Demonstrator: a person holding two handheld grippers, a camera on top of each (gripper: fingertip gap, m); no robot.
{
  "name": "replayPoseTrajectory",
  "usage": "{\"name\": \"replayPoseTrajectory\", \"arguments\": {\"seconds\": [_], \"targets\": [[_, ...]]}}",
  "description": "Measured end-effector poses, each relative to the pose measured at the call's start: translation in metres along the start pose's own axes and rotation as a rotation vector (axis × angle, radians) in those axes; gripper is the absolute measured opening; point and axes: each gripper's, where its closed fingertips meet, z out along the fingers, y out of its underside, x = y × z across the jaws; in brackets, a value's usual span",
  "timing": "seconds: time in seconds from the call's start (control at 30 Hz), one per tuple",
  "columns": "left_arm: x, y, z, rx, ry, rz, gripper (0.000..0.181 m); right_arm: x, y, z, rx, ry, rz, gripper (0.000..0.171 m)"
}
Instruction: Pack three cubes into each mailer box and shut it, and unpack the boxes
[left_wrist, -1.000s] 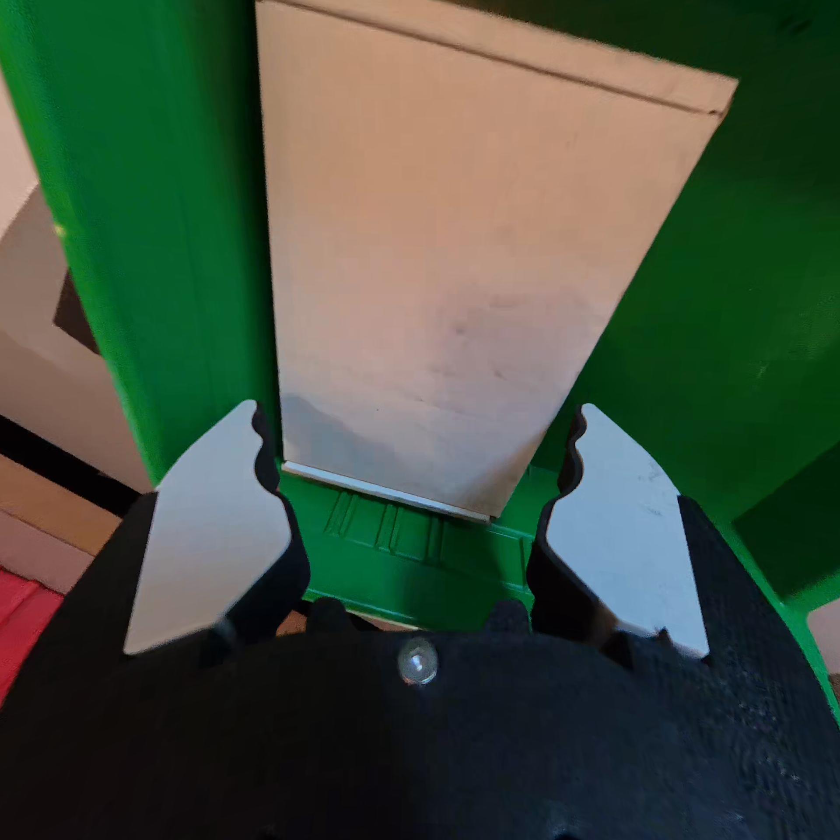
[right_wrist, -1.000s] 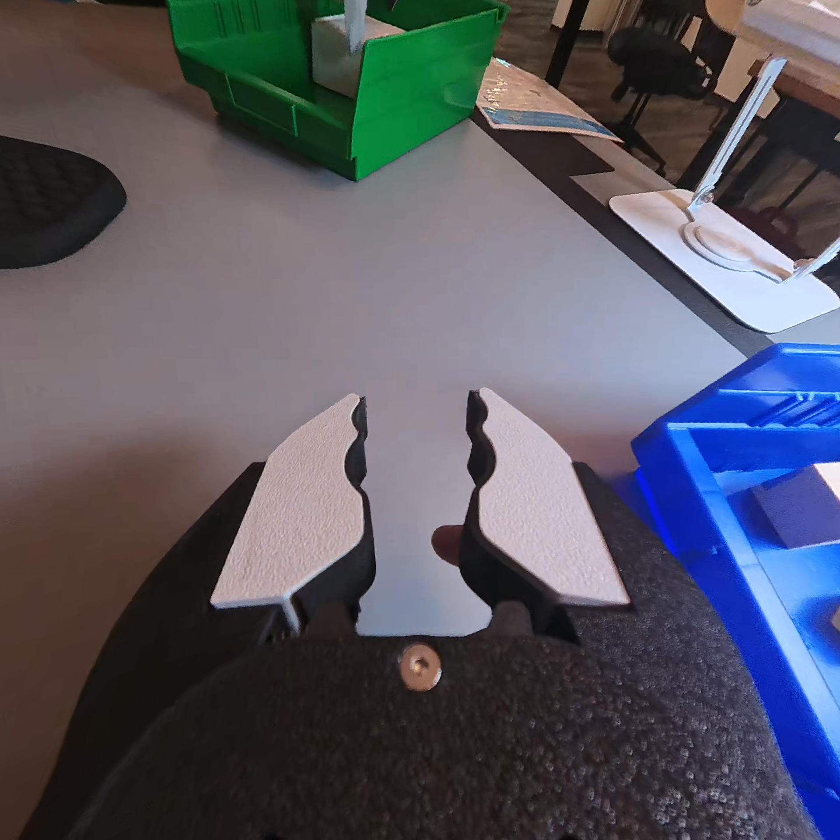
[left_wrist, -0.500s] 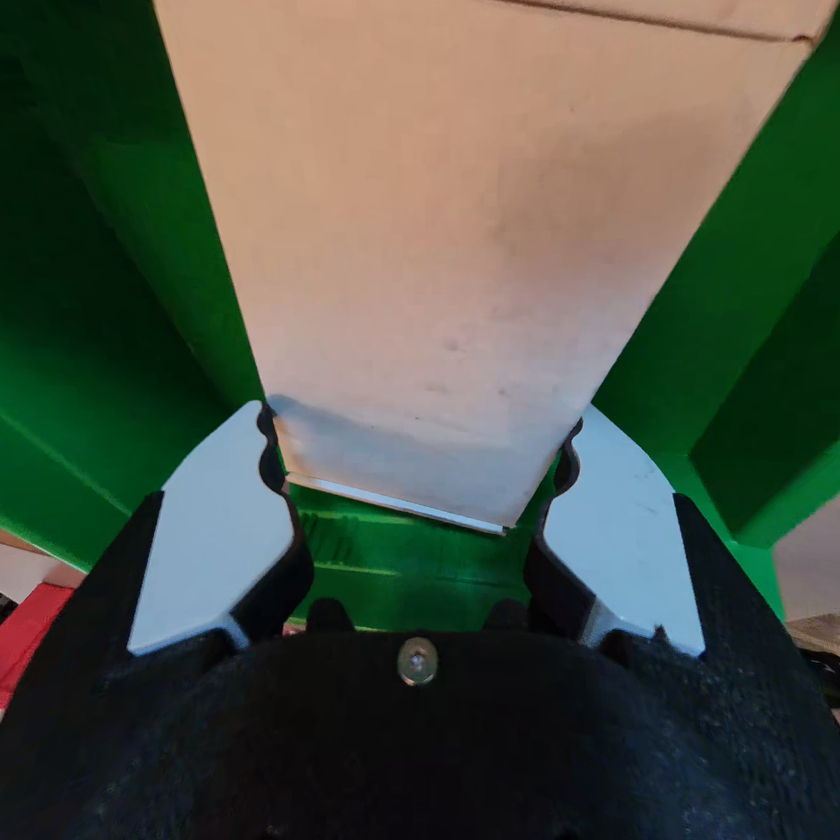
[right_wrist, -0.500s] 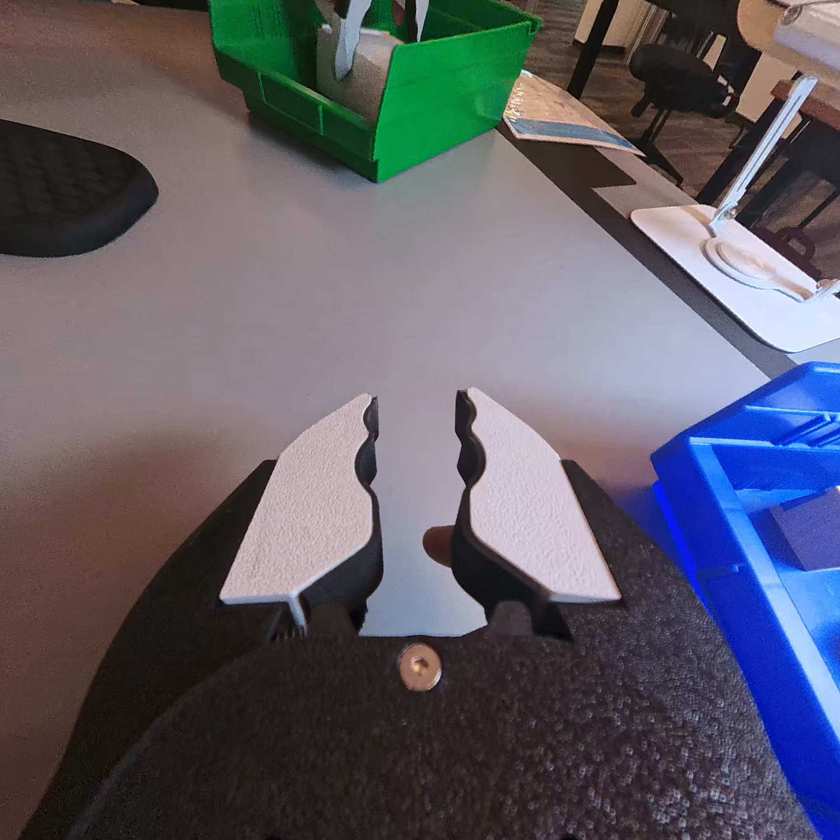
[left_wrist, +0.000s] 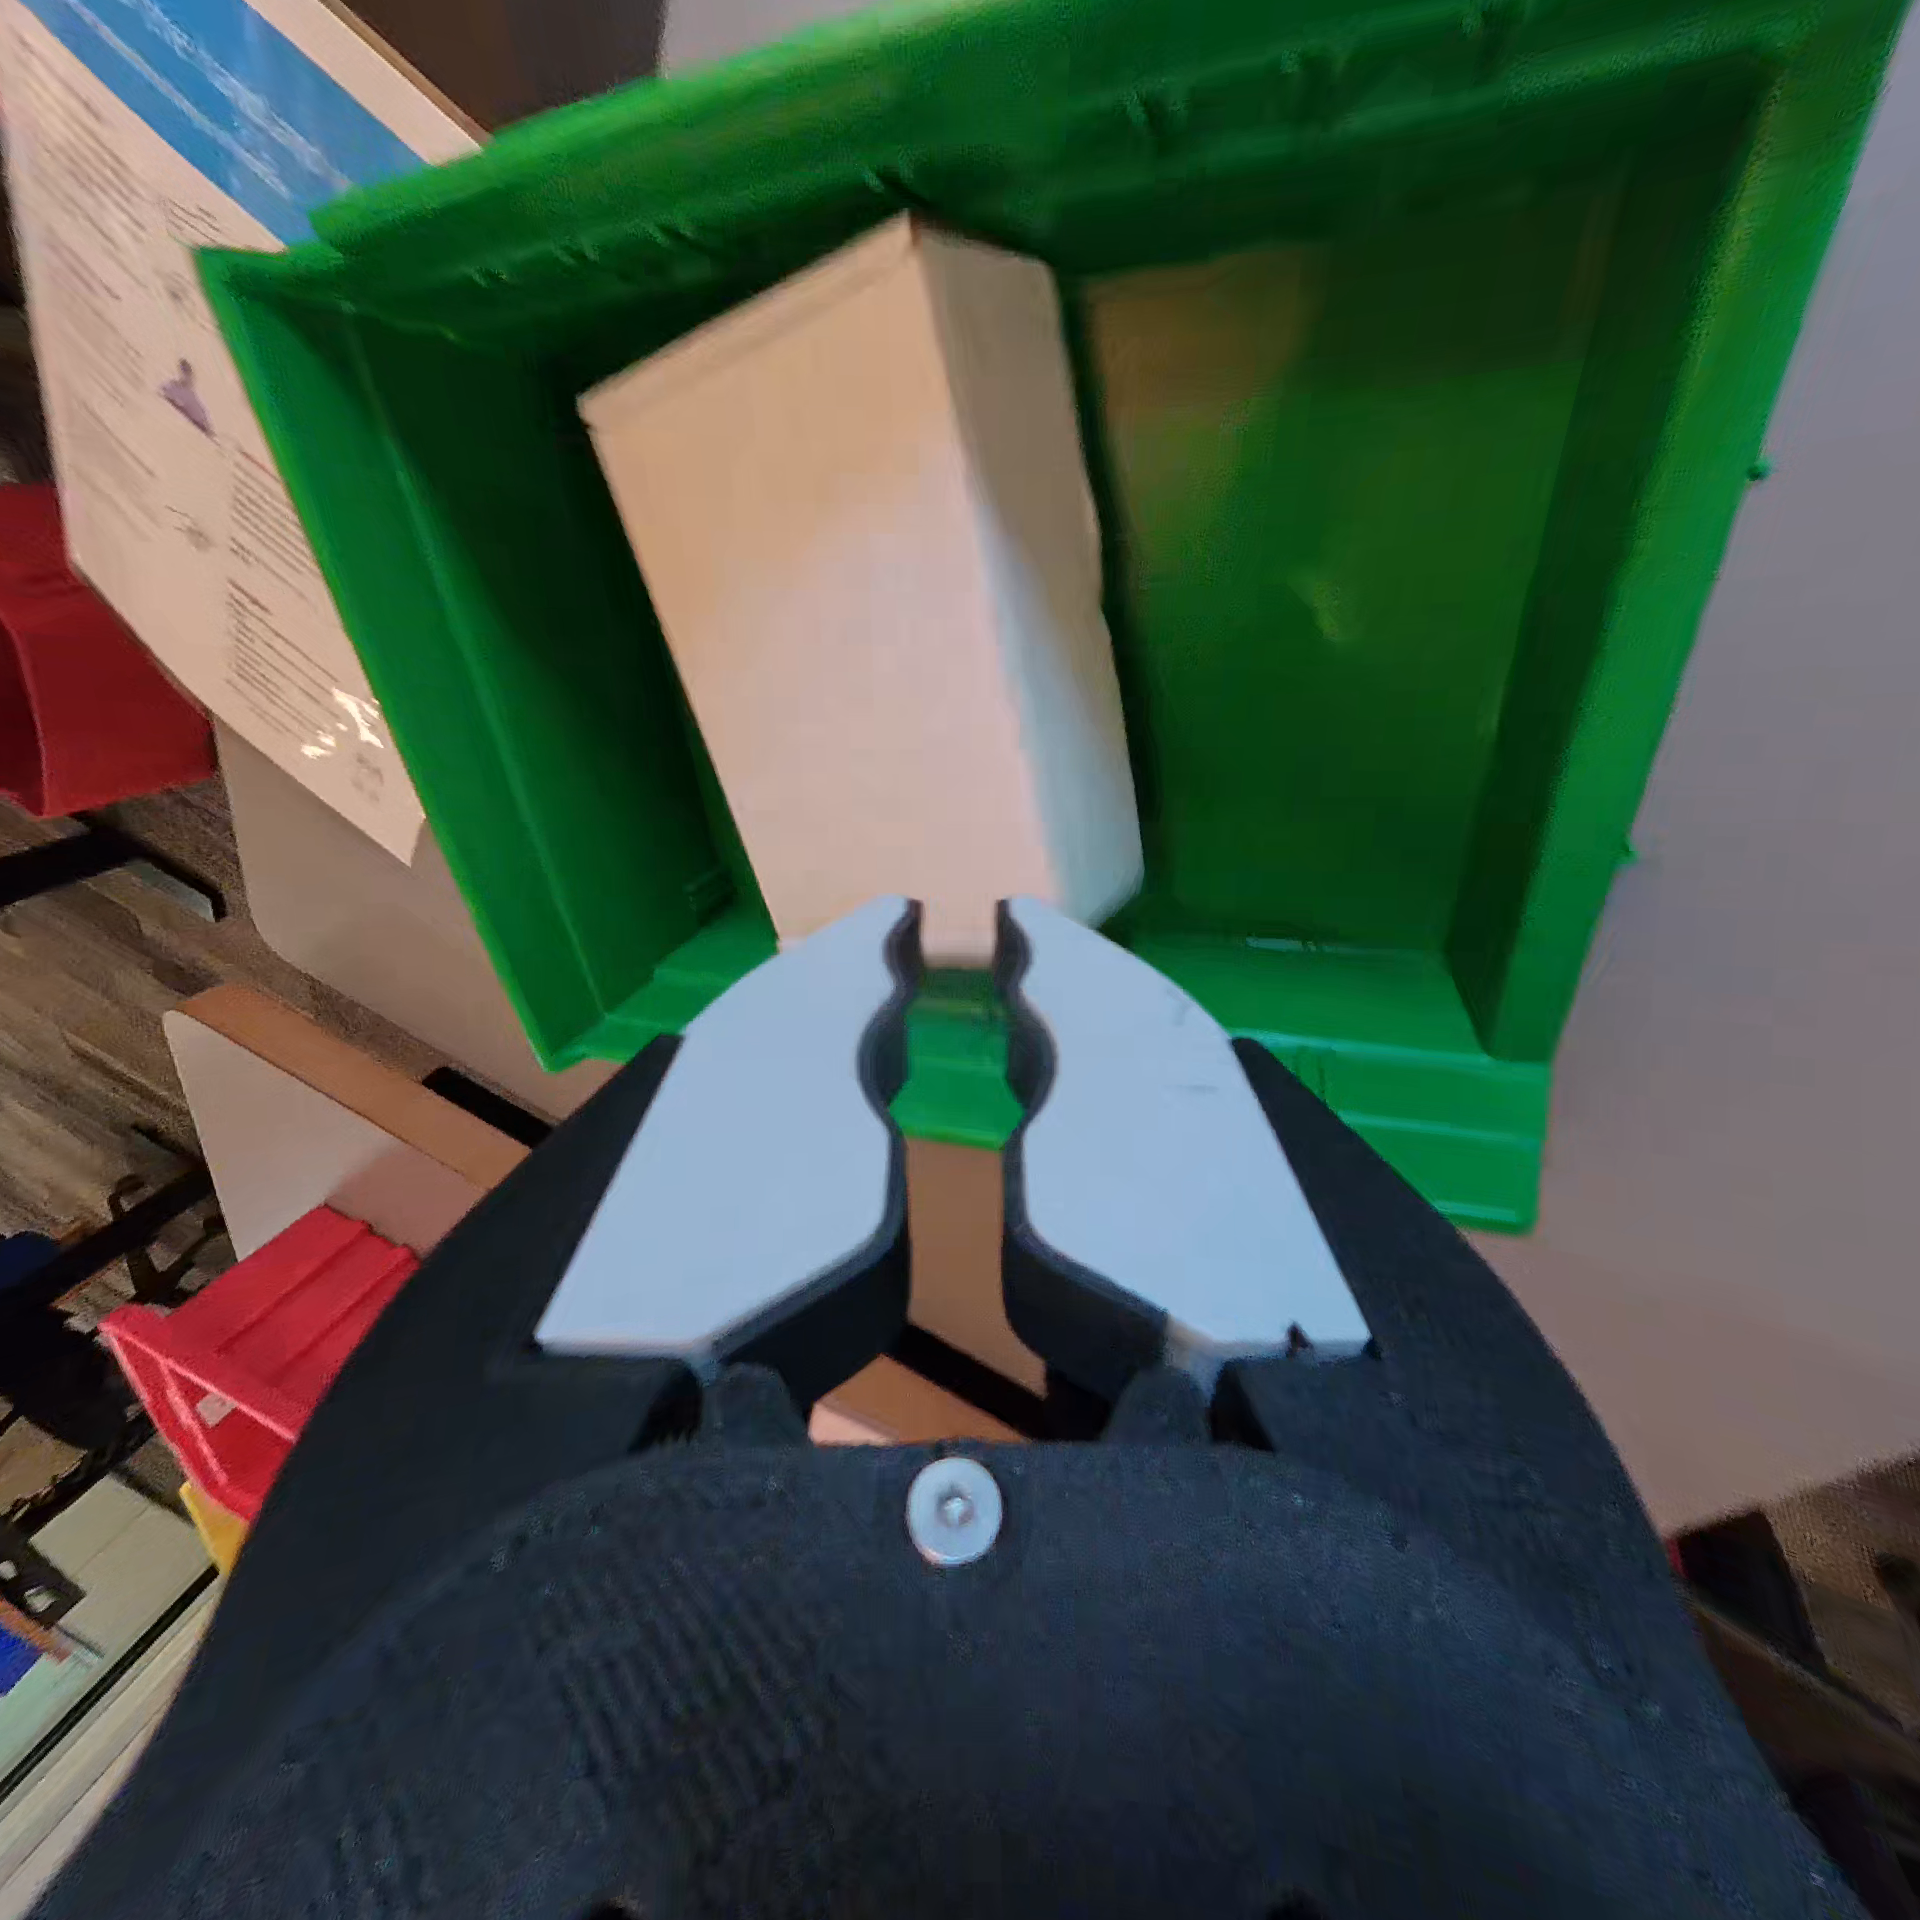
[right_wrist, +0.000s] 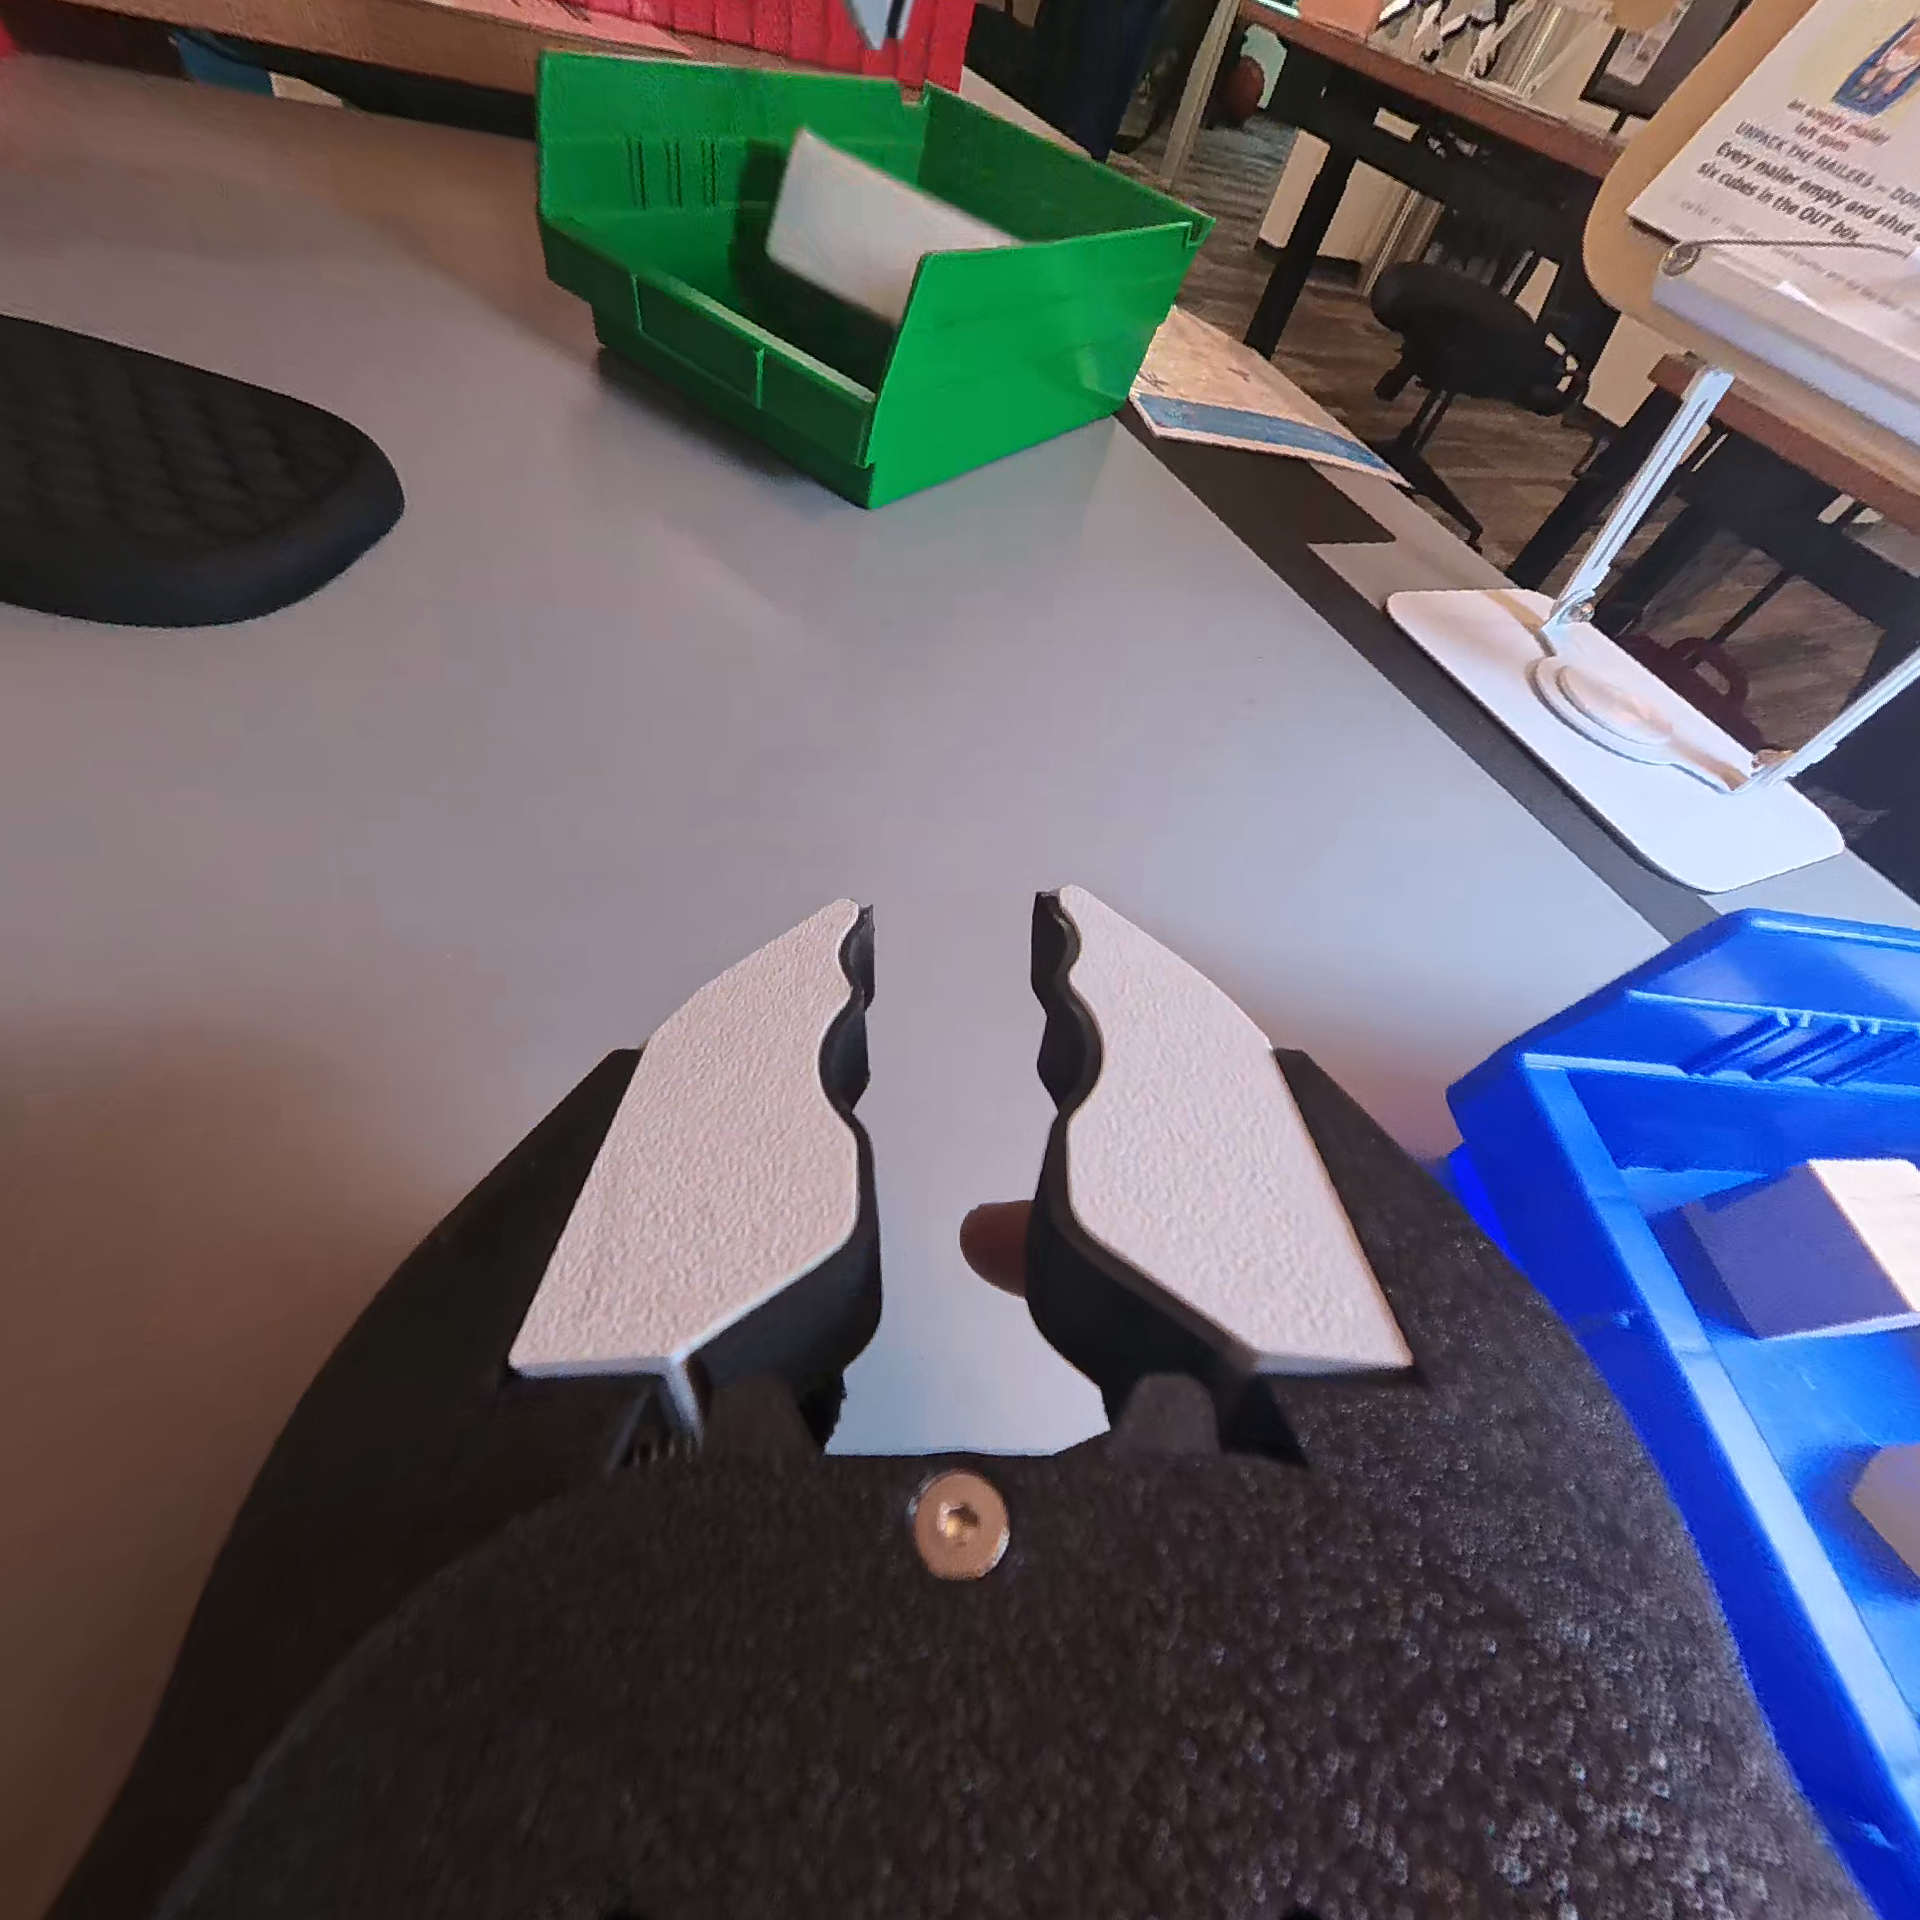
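Above the green bin (left_wrist: 499, 665), left gripper (left_wrist: 956, 920) has withdrawn, jaws narrowed.

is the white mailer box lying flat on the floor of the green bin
No, the white mailer box leans tilted against the wall of the green bin, one end raised toward the rim.

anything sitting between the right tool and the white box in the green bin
Nothing on the table does. Bare grey table runs from the right tool to the green bin. The bin's low front wall stands before the white box, which leans inside. The black pad lies off to the left.
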Motion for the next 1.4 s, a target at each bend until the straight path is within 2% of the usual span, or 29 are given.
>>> {"name": "replayPoseTrajectory", "arguments": {"seconds": [0.1,0.17,0.23,0.3,0.4,0.5,0.57,0.6,0.63,0.73,0.83,0.93,1.07,1.13,1.27,1.4], "targets": [[0.002,0.009,0.003,-0.065,-0.037,0.012,0.034,-0.004,0.003,0.003,-0.017,-0.003,-0.018,0.029],[0.002,0.004,0.011,-0.037,-0.070,0.000,0.046,-0.007,0.003,0.004,-0.026,-0.005,-0.038,0.029],[0.000,0.000,0.023,-0.017,-0.088,-0.016,0.067,-0.009,0.004,0.004,-0.031,-0.004,-0.053,0.029],[-0.002,-0.002,0.039,-0.012,-0.052,-0.080,0.086,-0.010,0.004,0.006,-0.032,-0.016,-0.045,0.029],[-0.003,-0.003,0.067,-0.028,0.089,-0.227,0.119,-0.011,0.008,0.009,-0.043,-0.029,-0.021,0.029],[-0.012,-0.001,0.094,-0.051,0.174,-0.311,0.131,-0.010,0.015,0.011,-0.065,-0.025,-0.019,0.029],[-0.015,0.002,0.110,-0.077,0.217,-0.333,0.132,-0.008,0.019,0.012,-0.078,-0.021,-0.016,0.029],[-0.013,0.005,0.118,-0.102,0.233,-0.311,0.128,-0.008,0.020,0.012,-0.083,-0.019,-0.014,0.029],[-0.011,0.008,0.125,-0.131,0.235,-0.278,0.132,-0.007,0.022,0.012,-0.087,-0.019,-0.009,0.029],[-0.012,0.005,0.124,-0.139,0.215,-0.201,0.132,-0.005,0.025,0.013,-0.092,-0.024,0.010,0.028],[-0.009,0.004,0.117,-0.132,0.189,-0.154,0.132,-0.006,0.025,0.014,-0.089,-0.030,0.015,0.028],[-0.007,0.003,0.093,-0.076,0.167,-0.147,0.132,-0.007,0.021,0.013,-0.071,-0.026,0.002,0.028],[-0.007,0.000,0.033,0.022,0.108,-0.120,0.131,-0.006,0.008,0.008,-0.008,-0.004,-0.027,0.029],[0.007,-0.013,-0.006,0.119,0.106,-0.091,0.130,-0.006,-0.003,0.005,0.046,0.008,-0.042,0.034],[0.077,-0.061,-0.063,0.345,0.207,0.048,0.129,-0.011,-0.028,0.003,0.134,0.043,-0.144,0.054],[0.162,-0.114,-0.063,0.505,0.357,0.199,0.129,-0.028,-0.052,0.014,0.166,0.112,-0.360,0.068]]}}
